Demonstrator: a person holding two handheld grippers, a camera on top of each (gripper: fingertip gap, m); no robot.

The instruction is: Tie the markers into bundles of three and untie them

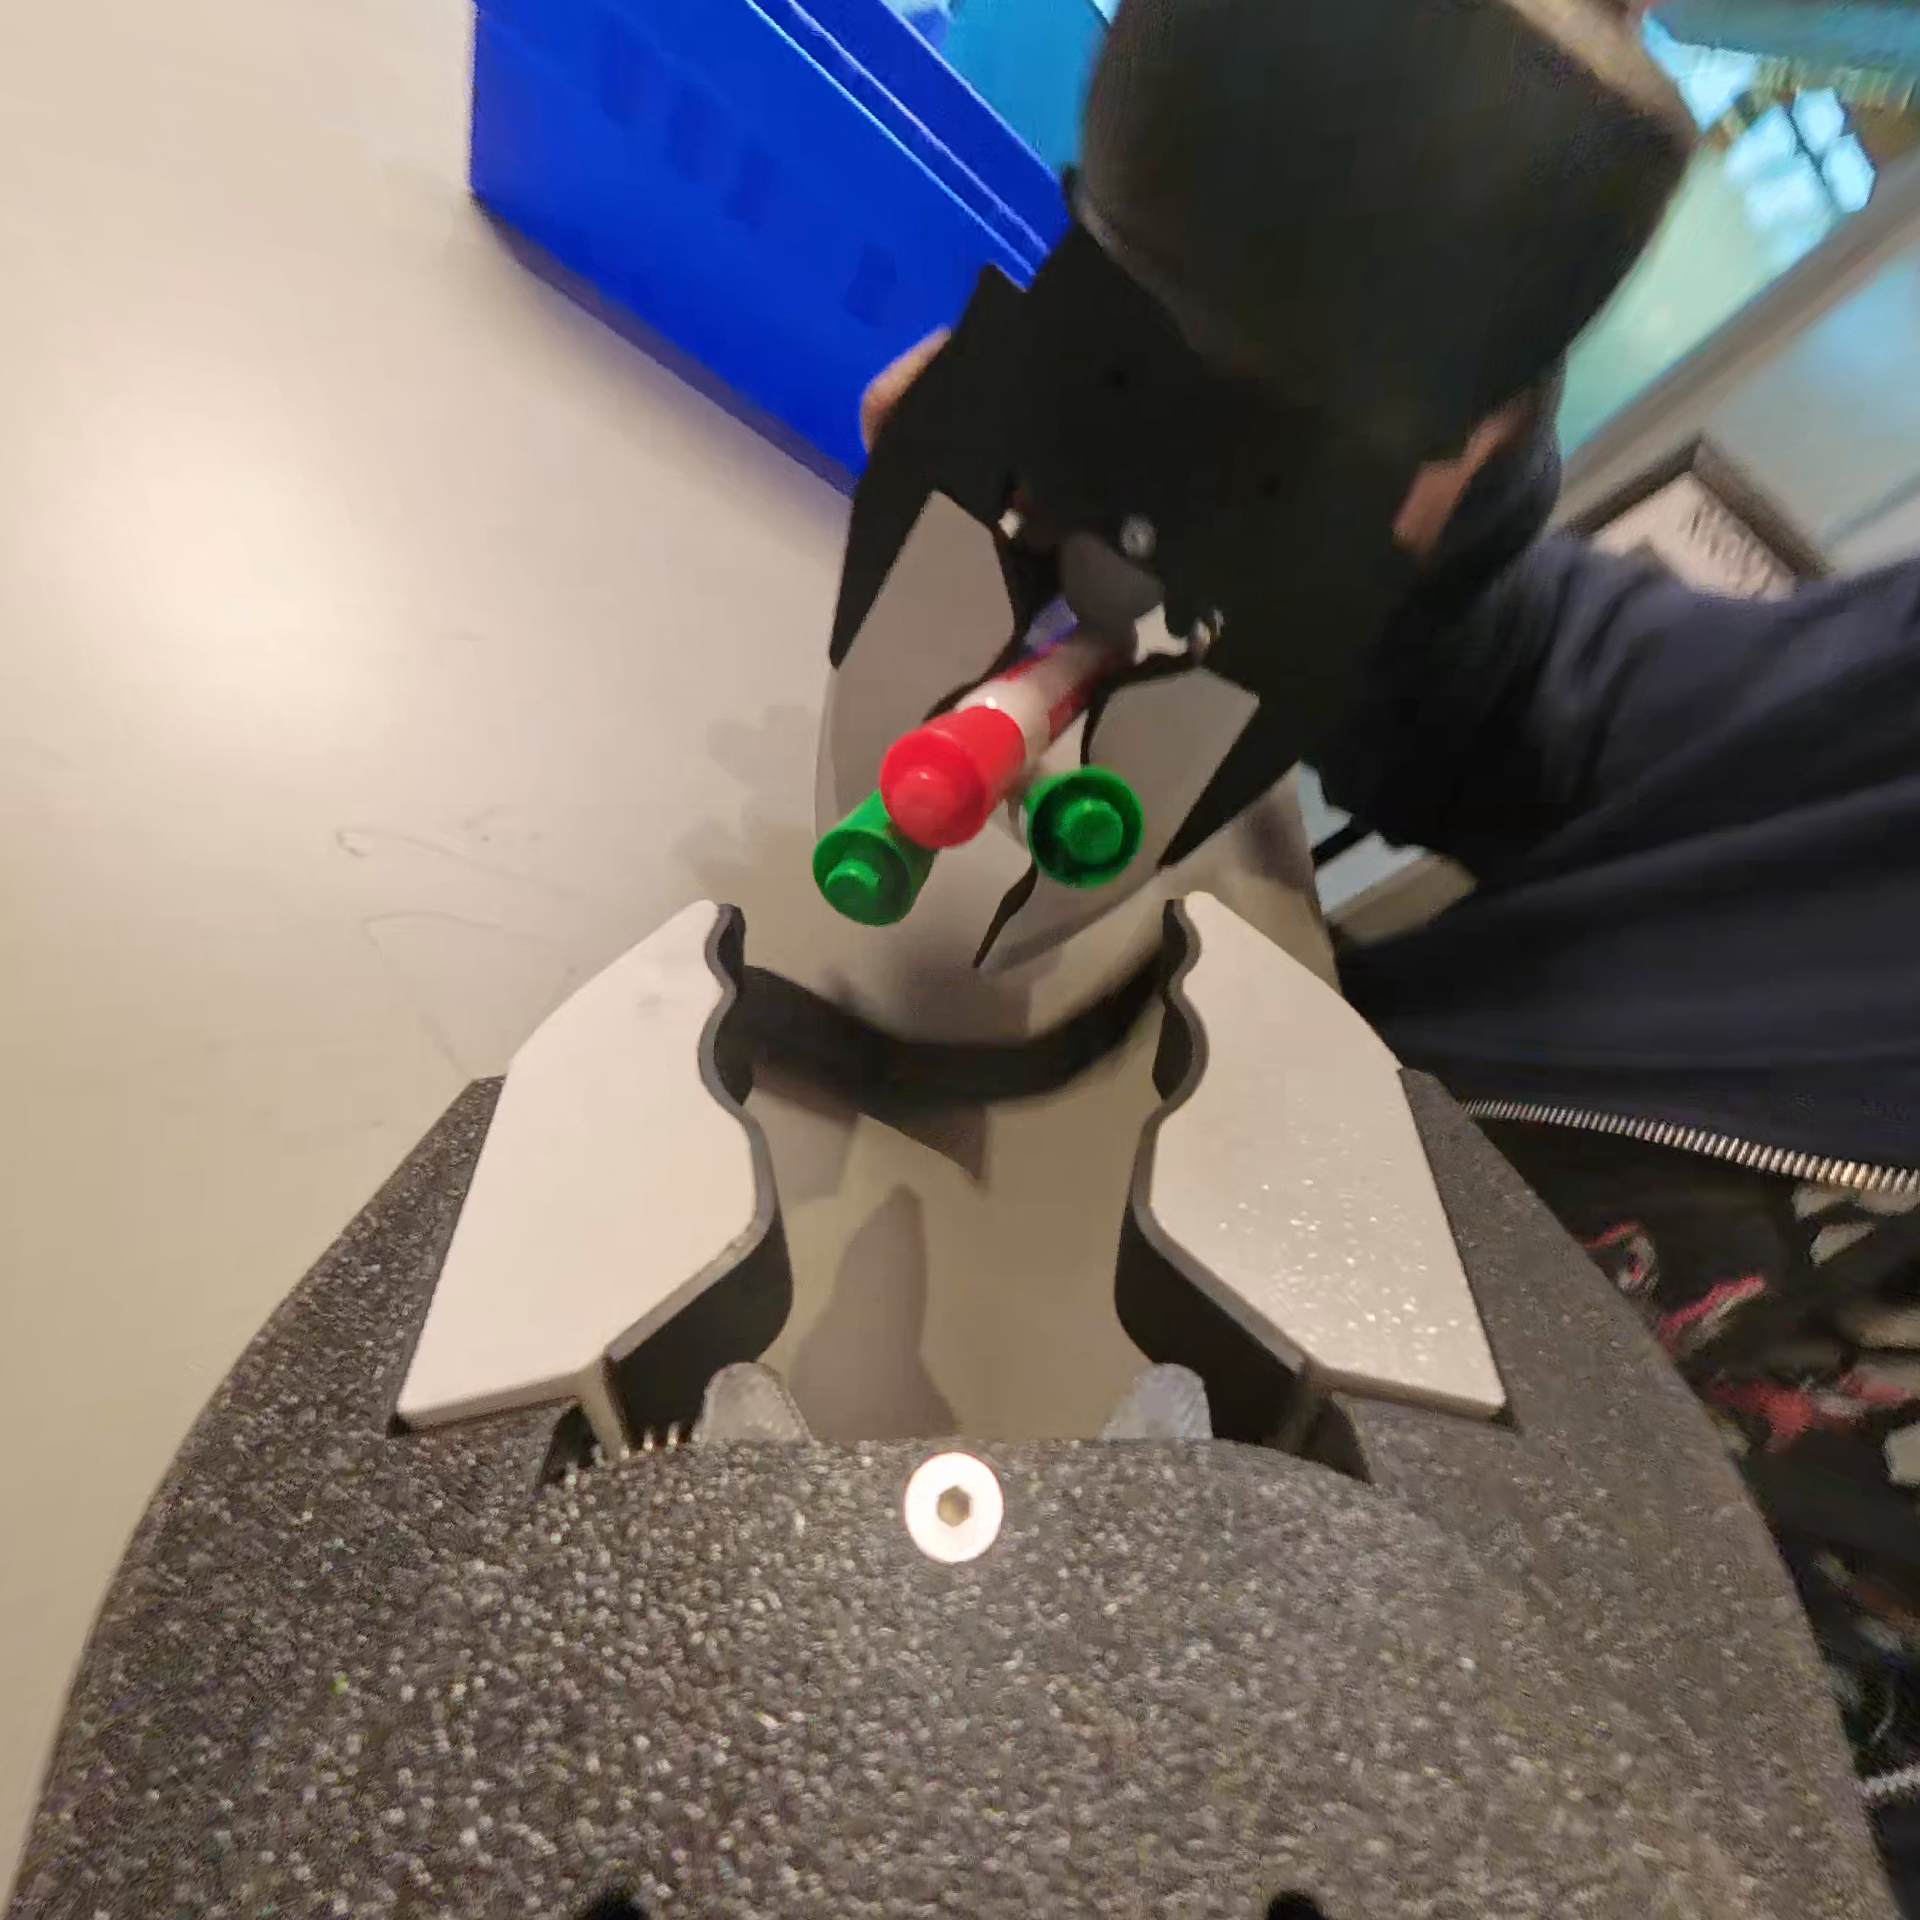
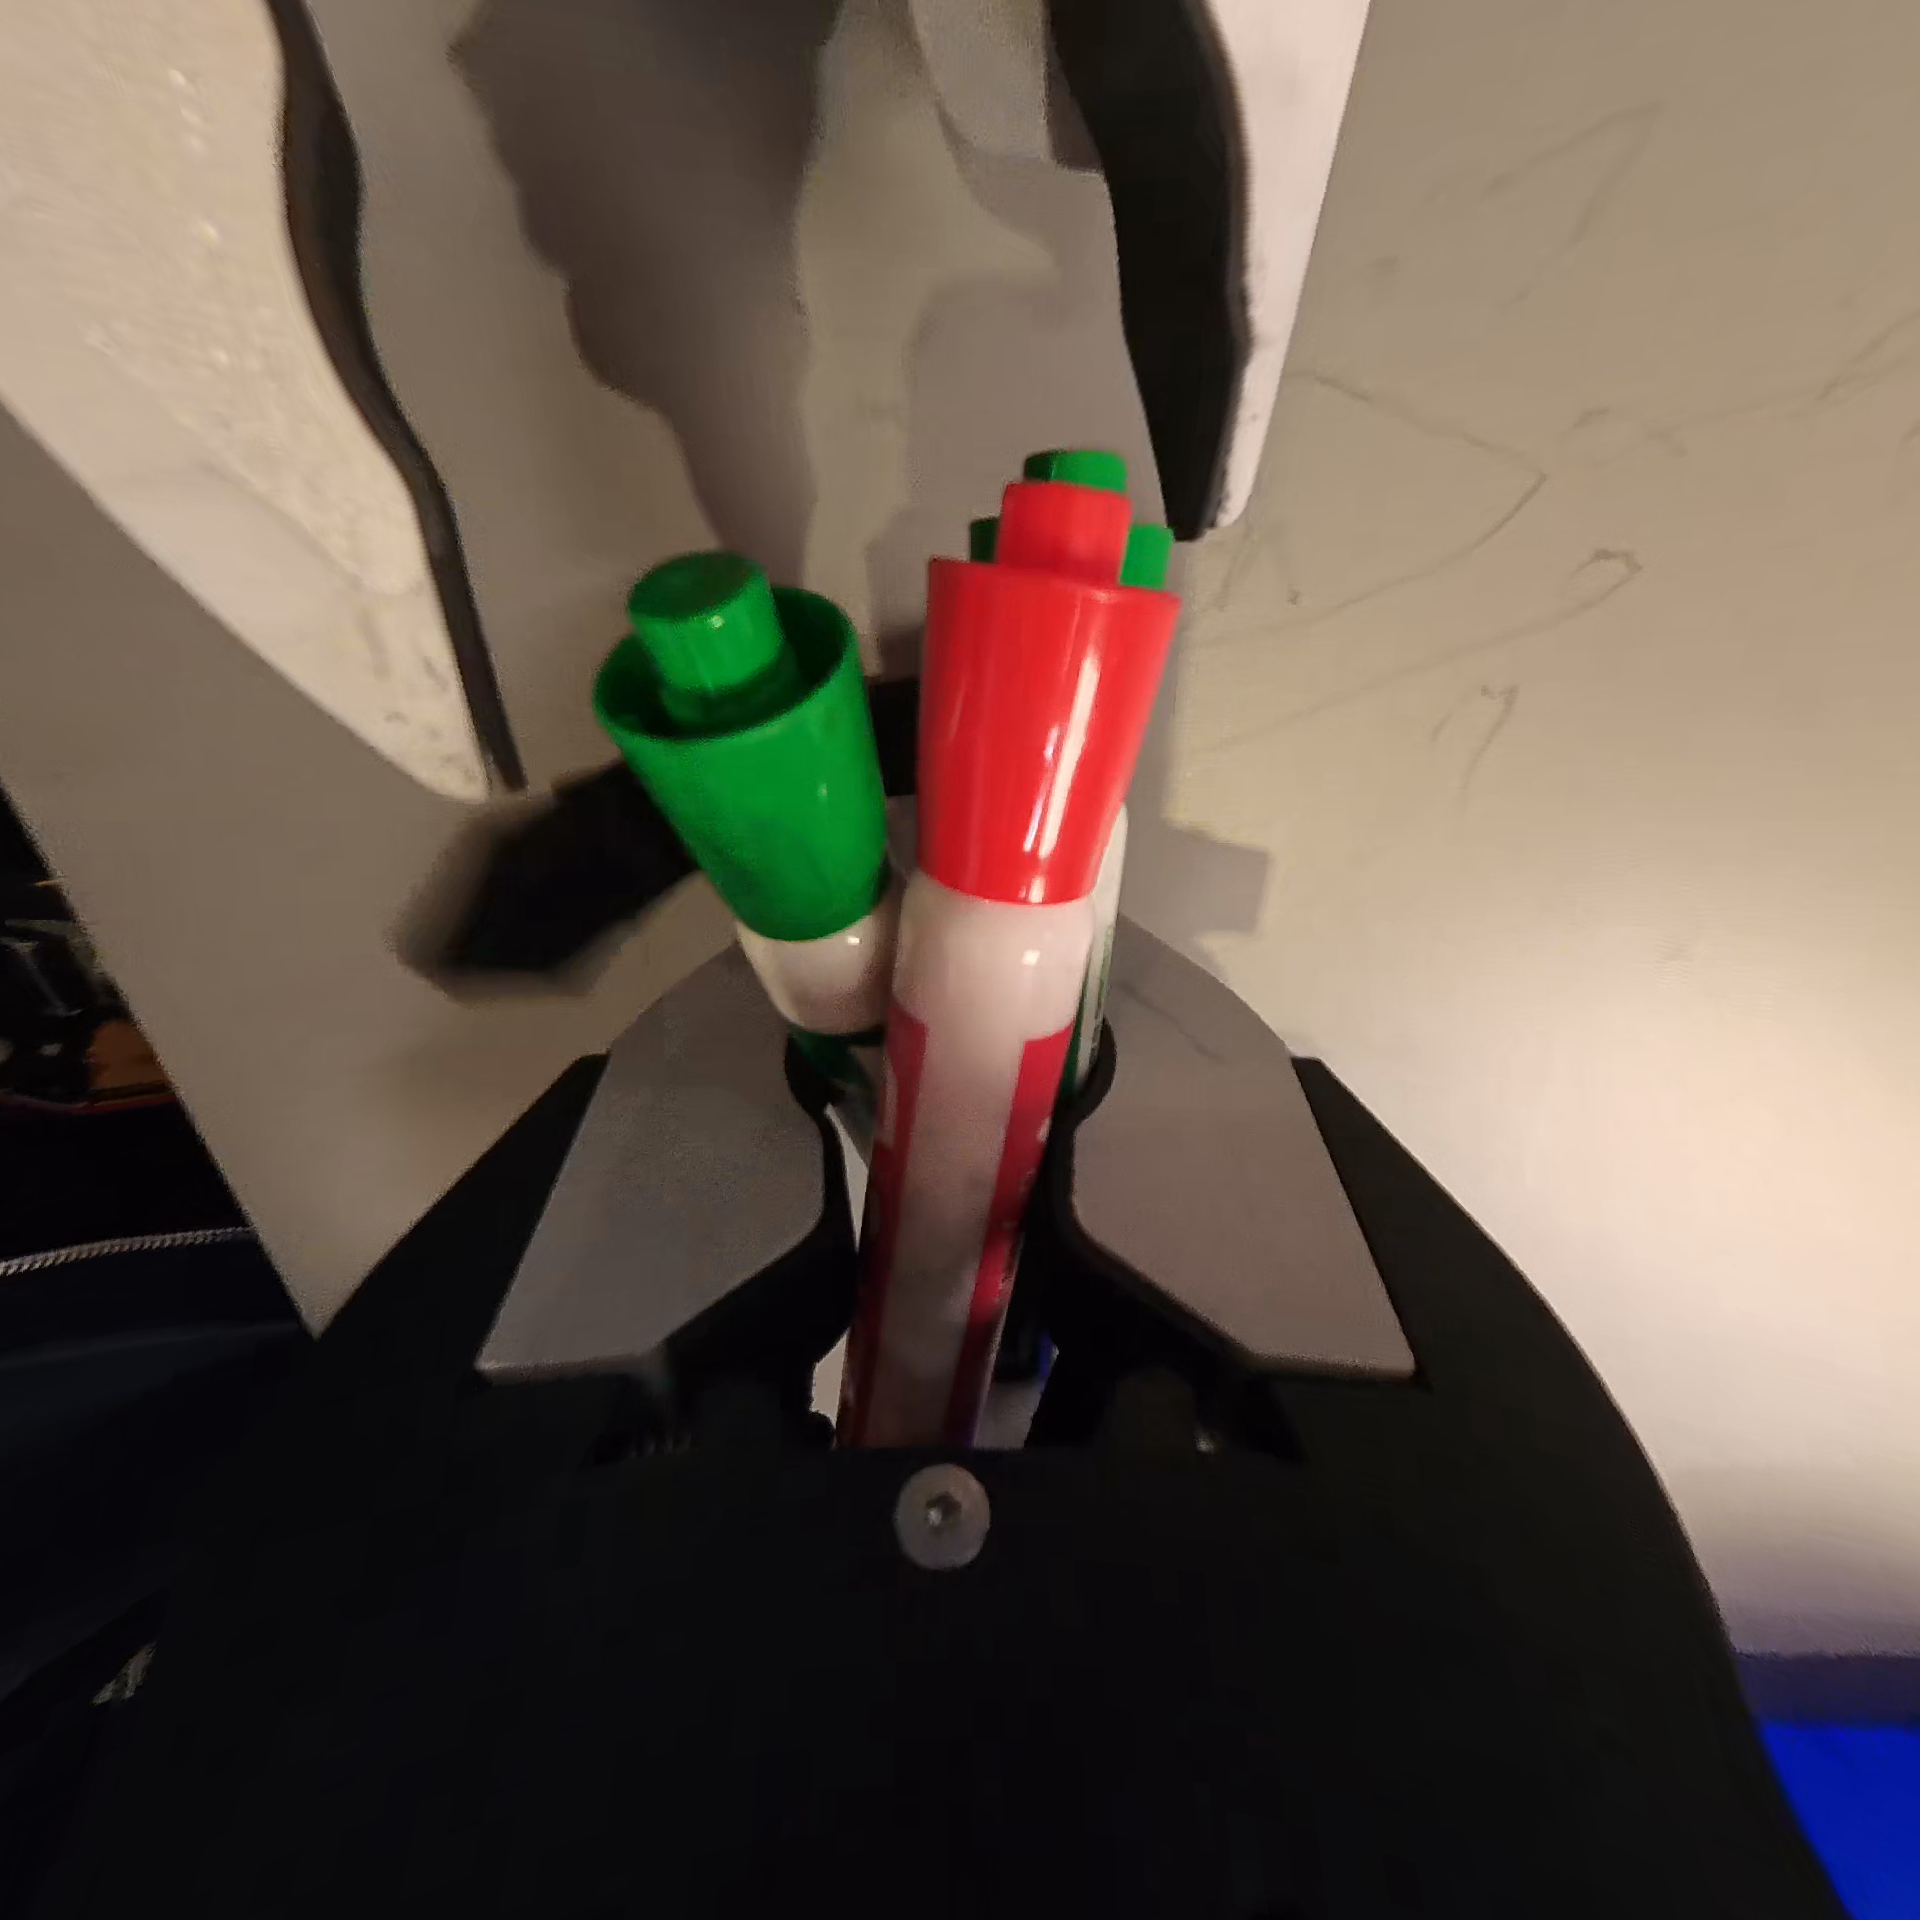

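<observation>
Left wrist view: left claw [image 1: 951, 940] in near foreground, fingers spread apart, a black band [image 1: 935, 1060] stretched across the gap between its two tips. Nothing else between them.

Item 1 – marker bundle, 3 pcs: red-capped marker [image 1: 951, 774] in middle, green-capped marker [image 1: 868, 868] on its left, second green-capped marker [image 1: 1084, 828] on its right. Caps point toward left claw, held in the air just beyond the band, above the table [image 1: 312, 623].

Item 2 – right claw [image 1: 1049, 790], black w/ grey finger plates, coming in from far right, closed around the white barrels of the bundle. A person's dark sleeve [image 1: 1610, 831] behind it at right.

Item 3 – blue bin [image 1: 748, 229] on table, far side, well apart from the markers.

Right wrist view: right claw [image 2: 951, 1070] clamped on bundle; red-capped marker [image 2: 1039, 727] front and centre, one green-capped marker [image 2: 748, 748] splayed out to the left, the other green cap [image 2: 1081, 473] only peeking out behind the red one. Left claw's finger [image 2: 1205, 312] hangs just beyond the cap ends; black band [image 2: 582, 873] runs behind the caps, blurred. Cannot tell whether band touches the markers.
</observation>
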